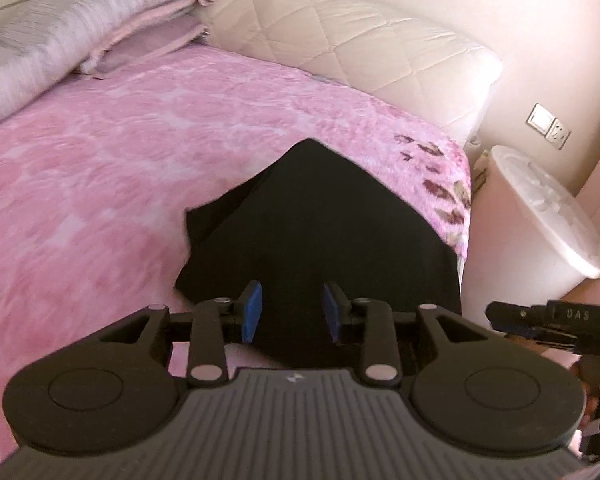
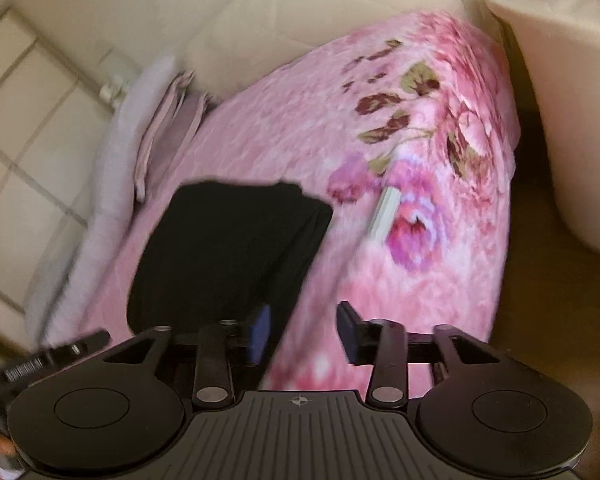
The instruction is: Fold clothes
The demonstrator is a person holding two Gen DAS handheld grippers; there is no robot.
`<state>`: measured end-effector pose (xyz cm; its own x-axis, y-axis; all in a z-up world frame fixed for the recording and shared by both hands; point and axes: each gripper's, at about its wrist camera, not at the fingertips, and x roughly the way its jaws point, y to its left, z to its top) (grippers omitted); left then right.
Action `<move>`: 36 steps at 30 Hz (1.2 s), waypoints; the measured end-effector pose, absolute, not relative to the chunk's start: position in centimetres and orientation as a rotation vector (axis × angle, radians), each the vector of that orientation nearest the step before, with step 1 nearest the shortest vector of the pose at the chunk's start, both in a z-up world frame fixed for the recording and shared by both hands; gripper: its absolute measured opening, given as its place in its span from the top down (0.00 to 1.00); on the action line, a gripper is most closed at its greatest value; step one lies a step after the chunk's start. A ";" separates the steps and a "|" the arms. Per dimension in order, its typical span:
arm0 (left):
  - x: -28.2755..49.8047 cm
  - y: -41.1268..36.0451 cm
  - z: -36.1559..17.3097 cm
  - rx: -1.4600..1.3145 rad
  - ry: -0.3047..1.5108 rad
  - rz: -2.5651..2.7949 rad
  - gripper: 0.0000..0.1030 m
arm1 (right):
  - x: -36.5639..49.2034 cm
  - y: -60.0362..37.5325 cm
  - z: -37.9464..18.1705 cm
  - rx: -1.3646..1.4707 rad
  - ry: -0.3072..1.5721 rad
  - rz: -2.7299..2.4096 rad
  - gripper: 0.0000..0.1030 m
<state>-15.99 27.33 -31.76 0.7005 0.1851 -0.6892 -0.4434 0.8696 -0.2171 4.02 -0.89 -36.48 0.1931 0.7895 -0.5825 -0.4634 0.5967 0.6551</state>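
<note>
The black garment (image 1: 316, 220) lies in a flat, compact shape near the bed (image 1: 100, 160) edge (folded, I'd judge). My left gripper (image 1: 290, 312) and right gripper (image 2: 304, 334) hover spread, holding nothing, clear of the cloth.

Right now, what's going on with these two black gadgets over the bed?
A person is holding a two-finger gripper in each hand to fold clothes. A black garment lies on the pink floral blanket covering the bed, already partly folded. The left gripper hovers over the garment's near edge with its jaws open, gripping nothing. The right gripper is also open and empty, at the garment's right edge. Pillows sit by the headboard.
</note>
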 end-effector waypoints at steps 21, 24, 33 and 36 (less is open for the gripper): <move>-3.6 36.5 -35.1 -0.476 0.603 0.219 0.98 | 10.6 5.4 -37.1 0.462 0.926 0.927 0.91; -4.2 36.9 -34.7 -0.504 0.544 0.243 0.98 | 10.2 6.4 -35.2 0.361 0.806 0.950 0.91; -2.8 38.9 -37.0 -0.565 0.686 0.288 0.73 | 11.4 7.2 -39.0 0.363 0.987 0.862 0.60; -7.1 39.1 -34.9 -0.603 0.654 0.336 0.65 | 11.0 4.1 -38.3 0.512 1.045 0.864 0.48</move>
<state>-7.13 39.10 -34.92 0.7498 0.1047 -0.6534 -0.4702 0.7790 -0.4148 10.99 4.12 -38.34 0.2303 0.8158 -0.5306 -0.3680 0.5777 0.7285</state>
